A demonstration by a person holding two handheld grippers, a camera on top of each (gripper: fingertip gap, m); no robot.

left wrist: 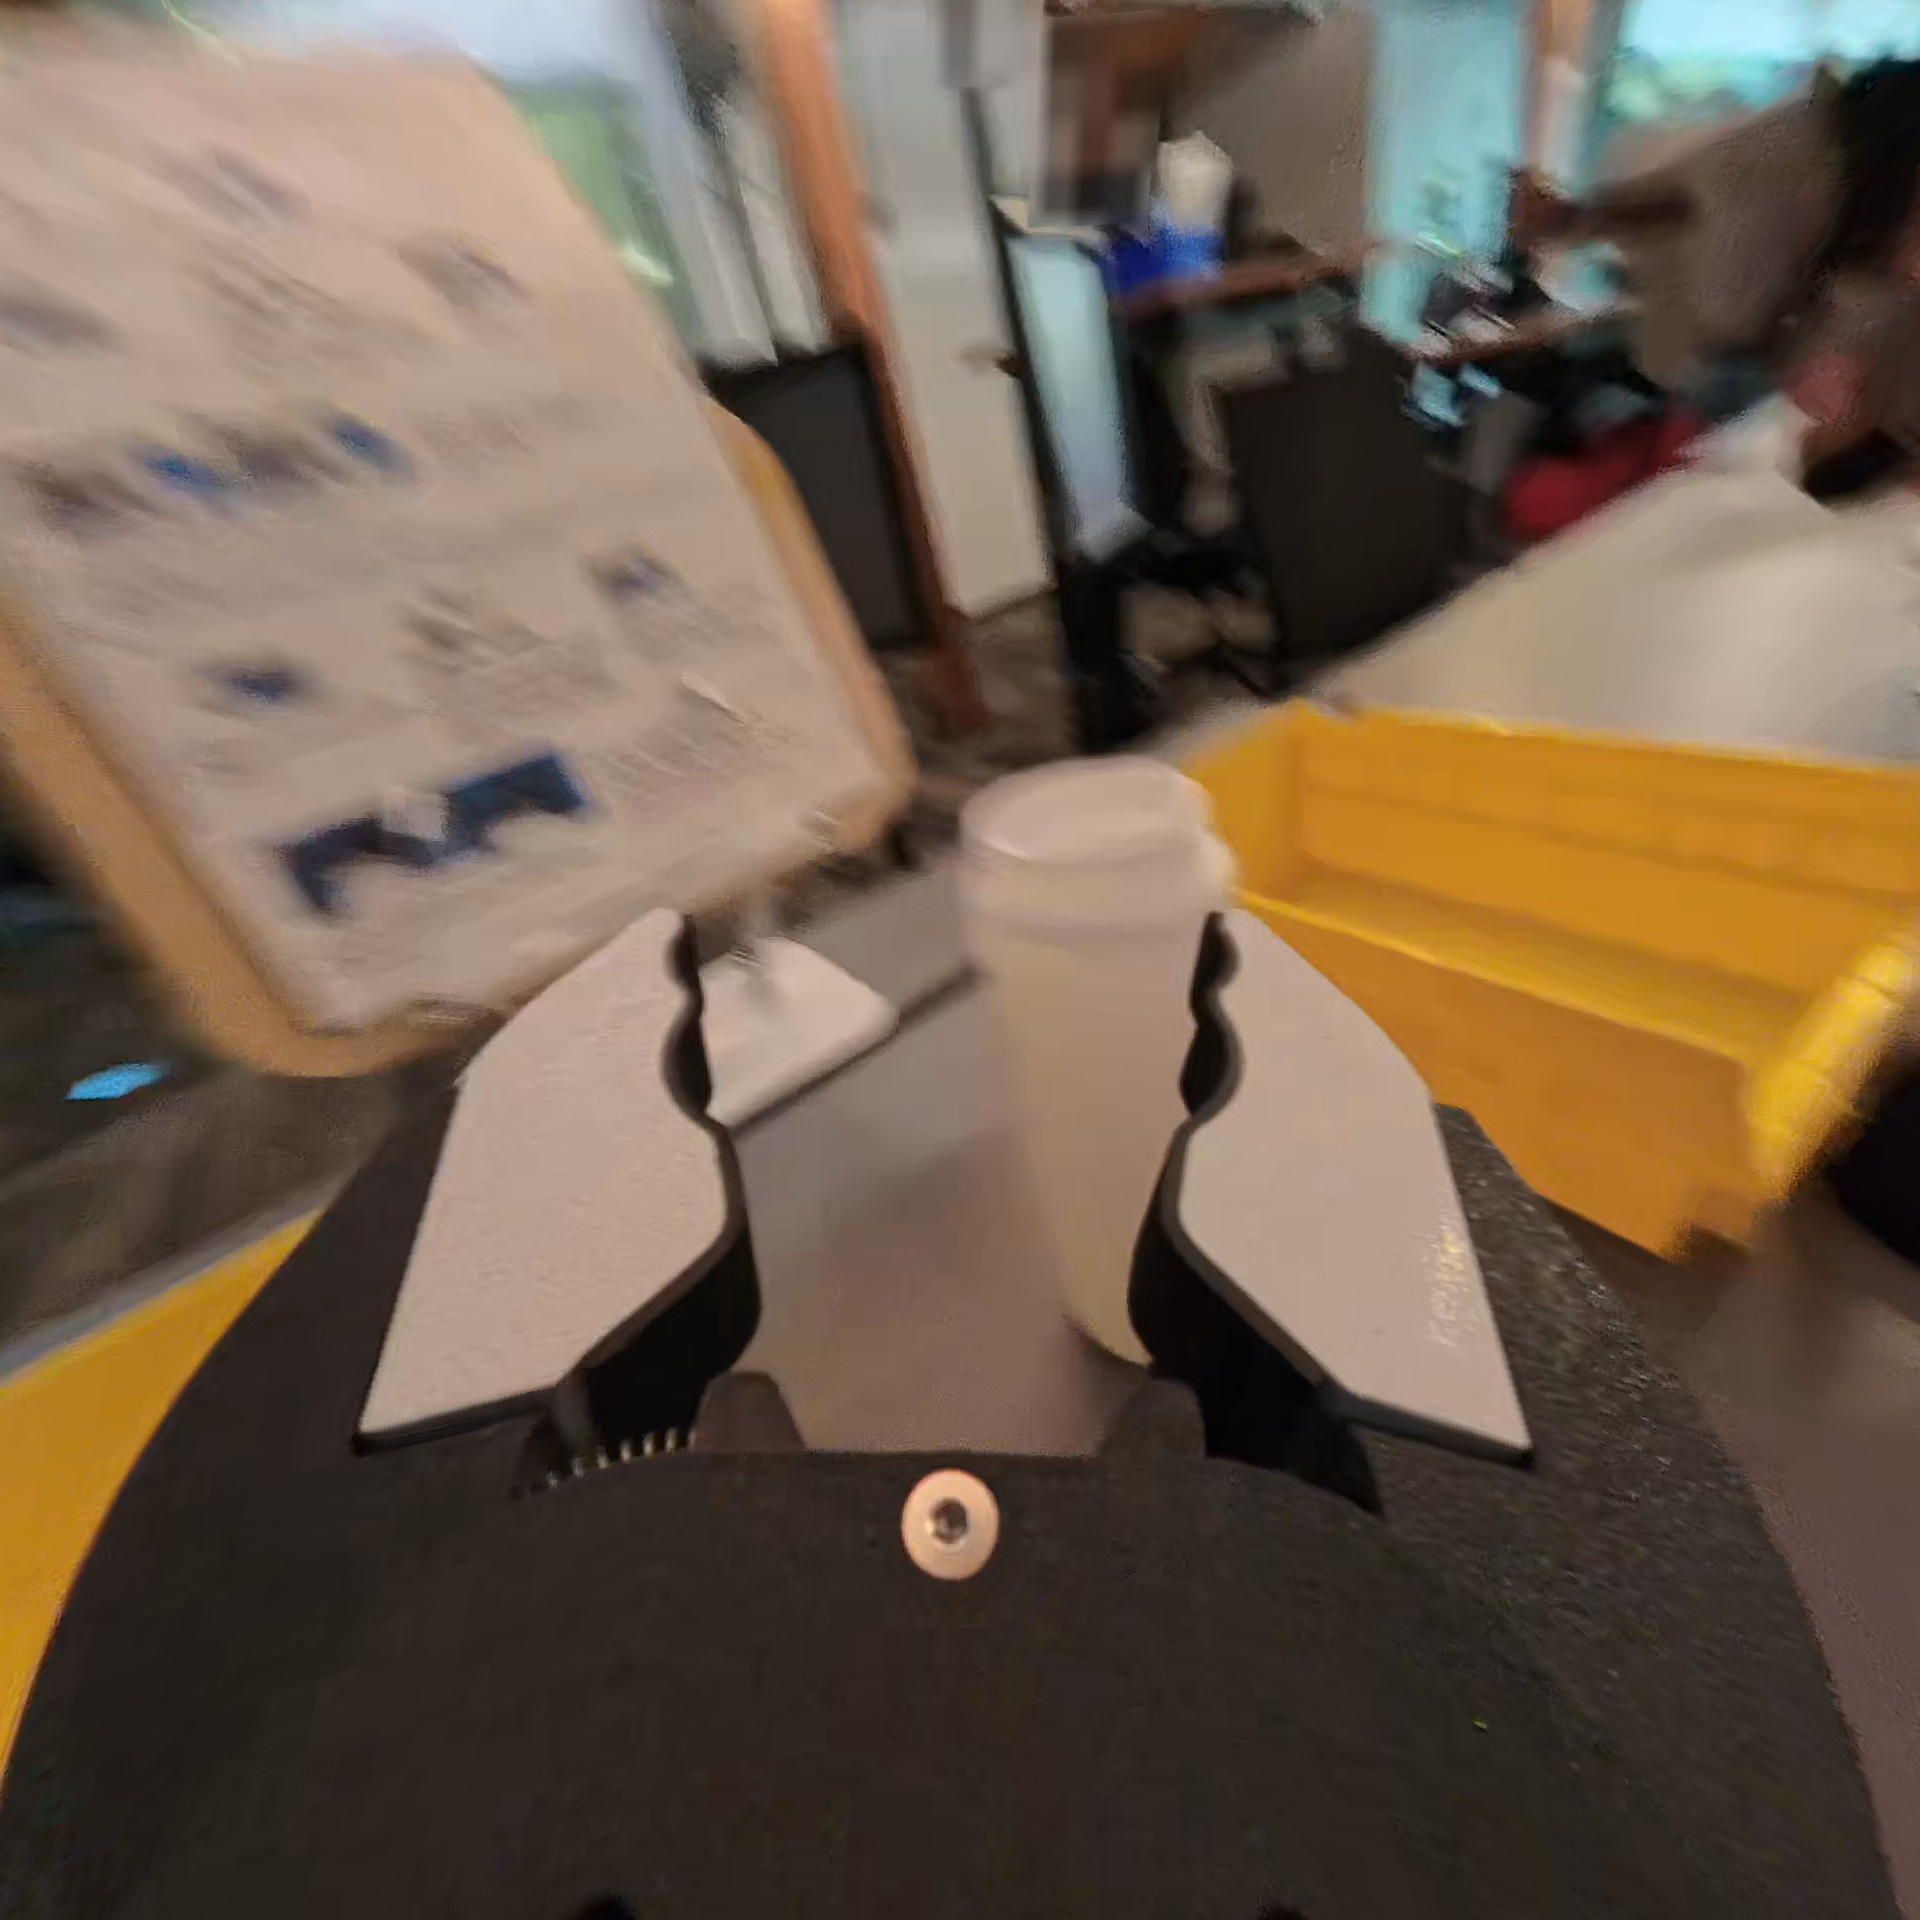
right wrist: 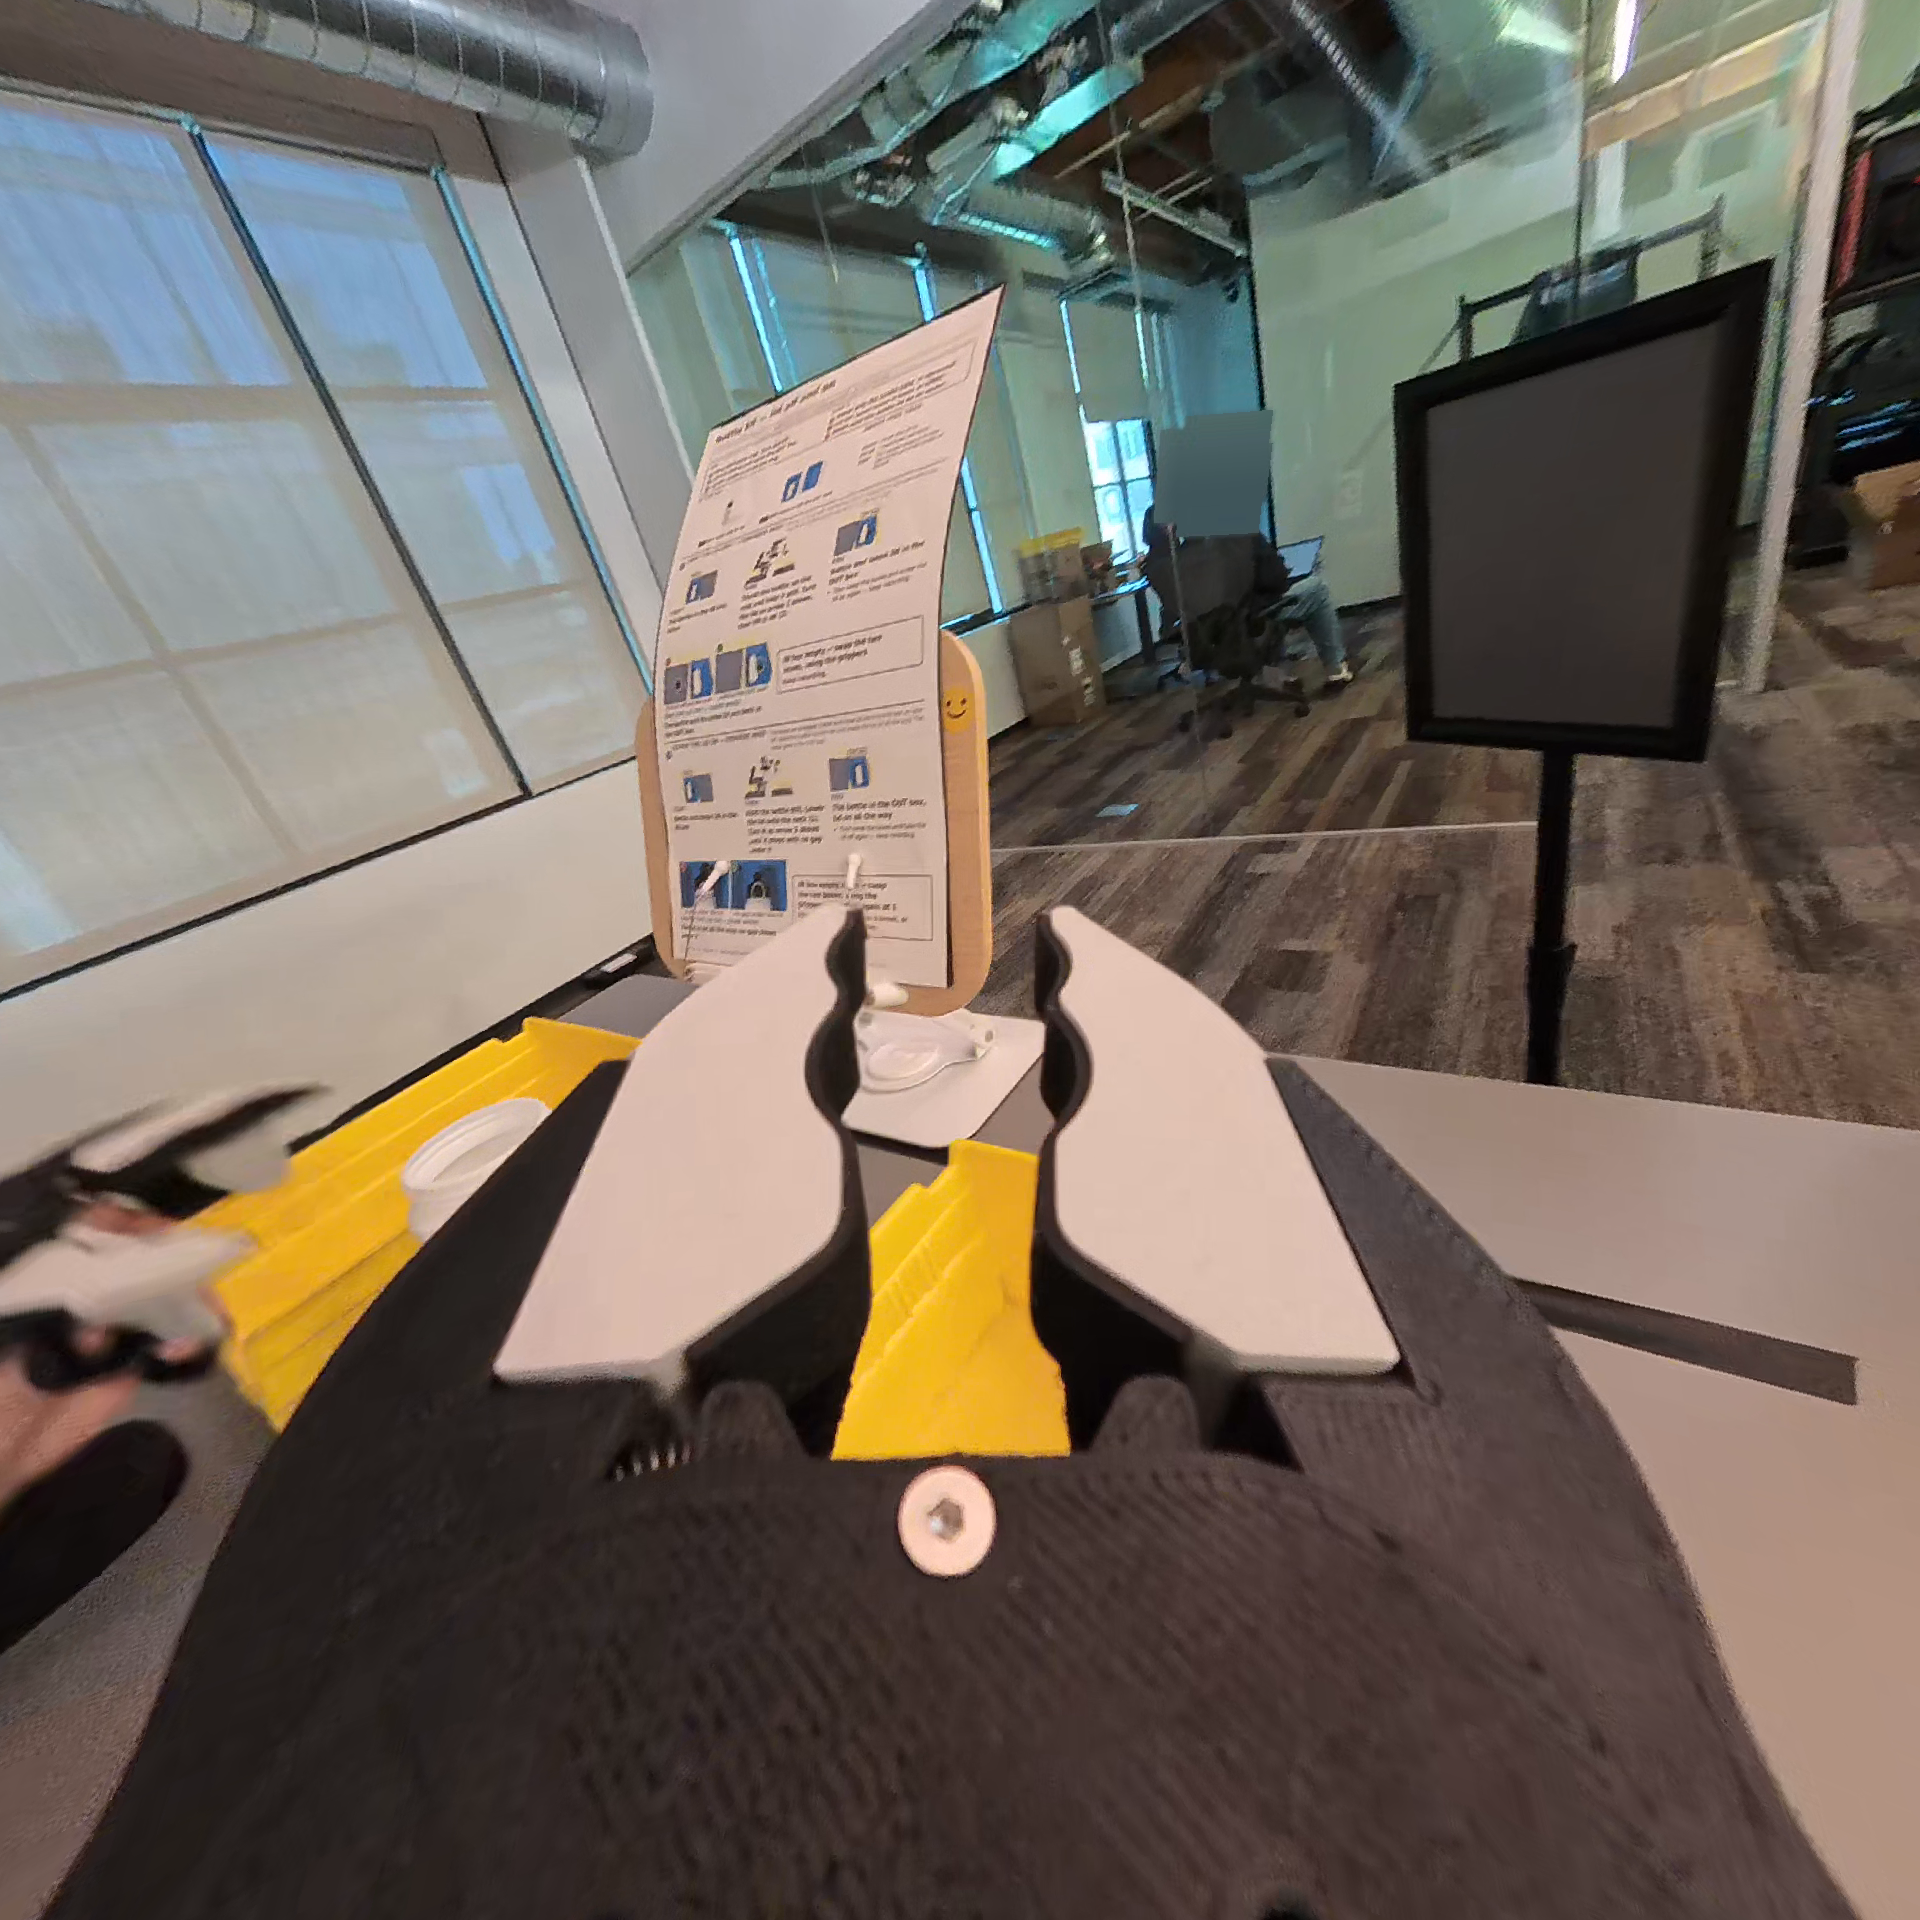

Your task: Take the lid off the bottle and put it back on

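A: While your left gripper (left wrist: 945,997) hangs with its jaws wide apart, the bottle (left wrist: 1081,1039) stands between them, hard against the right-hand finger (left wrist: 1320,1174) and well clear of the other. The left wrist view is smeared, so I can't tell whether the lid (left wrist: 1086,810) is seated or only resting on the neck.

B: So what do I do?

A: Centre the bottle in the gap before you squeeze, and take it on the body, below the cap, so the top stays free.

B: And further right?

A: Mind the yellow bin (left wrist: 1558,935) just beside the bottle. Your right gripper (right wrist: 945,997) is empty, jaws partly apart, pointed over a yellow bin (right wrist: 956,1288) toward the instruction sheet (right wrist: 821,644). Bring it above the cap only once the left hand grips firmly, and keep it square to the neck.
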